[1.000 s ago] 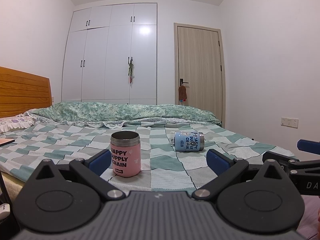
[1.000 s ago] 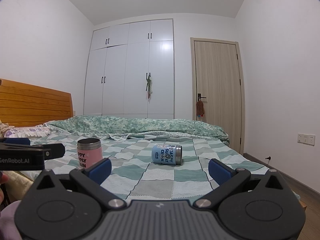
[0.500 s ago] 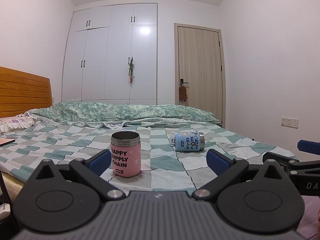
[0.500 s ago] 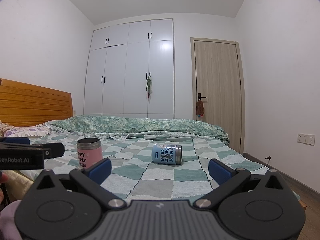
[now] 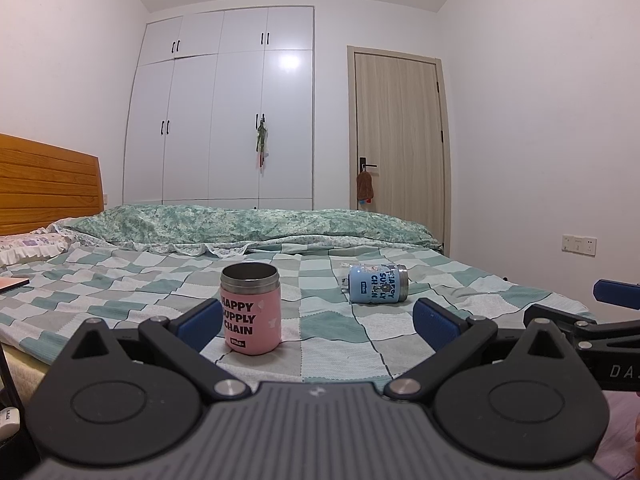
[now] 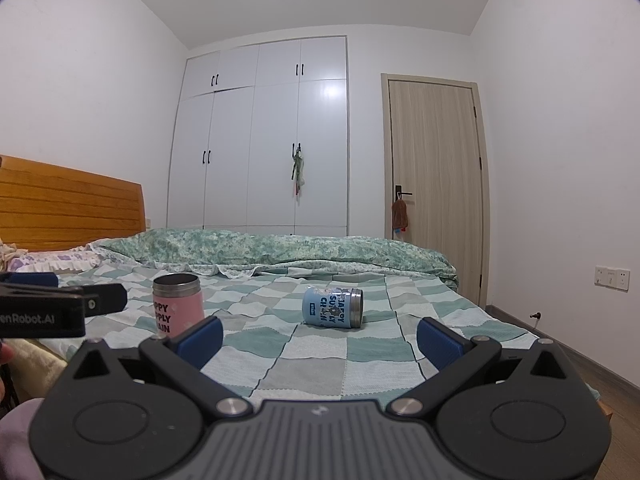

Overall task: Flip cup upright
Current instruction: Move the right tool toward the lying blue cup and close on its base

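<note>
Cups on bed, I hold both grippers back.
Blue cup (image 6: 333, 306) lies sideways mid-bed, pink cup (image 5: 250, 308) upright nr my edge; left gripper (image 5: 316, 318) & right gripper (image 6: 318, 338) jaws wide apart, empty.

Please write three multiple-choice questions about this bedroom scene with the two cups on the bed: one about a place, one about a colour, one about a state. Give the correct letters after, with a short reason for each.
1. Where does the blue cup lie, seen from the right wrist view?
A. To the right of the pink cup, on the checked bedspread
B. On the floor by the door
C. Inside the pink cup

2. What colour are the pads of the right gripper?
A. Red
B. Blue
C. White

3. In what state is the blue cup?
A. Upright, mouth up
B. On its side
C. Held by the left gripper

Answers: 1 A, it rests on the bedspread, apart from the pink cup; 2 B, both fingertips show blue; 3 B, its metal rim faces sideways to the right, and both grippers are open and hold nothing.
</note>
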Available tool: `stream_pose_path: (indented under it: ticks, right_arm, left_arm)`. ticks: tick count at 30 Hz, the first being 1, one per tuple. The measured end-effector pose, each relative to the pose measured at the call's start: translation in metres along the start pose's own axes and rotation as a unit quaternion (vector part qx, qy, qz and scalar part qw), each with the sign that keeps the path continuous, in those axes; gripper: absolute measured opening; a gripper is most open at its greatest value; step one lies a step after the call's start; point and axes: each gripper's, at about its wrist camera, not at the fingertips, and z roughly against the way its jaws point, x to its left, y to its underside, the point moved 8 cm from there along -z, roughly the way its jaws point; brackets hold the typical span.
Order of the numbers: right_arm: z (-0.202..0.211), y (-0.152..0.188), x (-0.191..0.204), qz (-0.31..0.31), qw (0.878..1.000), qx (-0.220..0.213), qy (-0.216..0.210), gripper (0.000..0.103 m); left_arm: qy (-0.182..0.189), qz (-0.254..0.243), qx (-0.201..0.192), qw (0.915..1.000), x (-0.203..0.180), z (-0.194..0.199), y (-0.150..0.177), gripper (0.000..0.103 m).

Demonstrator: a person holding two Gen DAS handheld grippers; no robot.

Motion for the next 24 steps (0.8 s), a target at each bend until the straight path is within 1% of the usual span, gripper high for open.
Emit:
stream_pose_path:
  ticks: [5,10,14,17,20,24]
  right_arm:
    - [-0.011,-0.006,-0.007,0.006,1.000,0.001,0.002,0.103]
    - [-0.038,-0.018,-0.019,0.010,1.000,0.007,-0.006,0.103]
    - [-0.077,-0.032,-0.033,0.022,1.000,0.015,-0.015,0.103]
    - [-0.112,-0.040,-0.043,0.042,0.998,0.029,-0.026,0.103]
    - [-0.150,-0.043,-0.052,0.072,0.996,0.047,-0.037,0.103]
    - [-0.200,-0.041,-0.061,0.129,0.987,0.072,-0.056,0.103]
  left_arm:
    - [0.002,0.000,-0.003,1.0000,-0.003,-0.009,-0.008,0.103]
    - [0.009,-0.006,-0.010,0.9999,-0.014,-0.037,-0.024,0.103]
    - [0.010,-0.013,-0.013,0.9998,-0.025,-0.073,-0.038,0.103]
    - [0.009,-0.019,-0.013,0.9997,-0.034,-0.104,-0.045,0.103]
    - [0.010,-0.023,-0.004,0.9997,-0.041,-0.139,-0.047,0.103]
    - [0.010,-0.034,0.009,0.9993,-0.050,-0.188,-0.048,0.103]
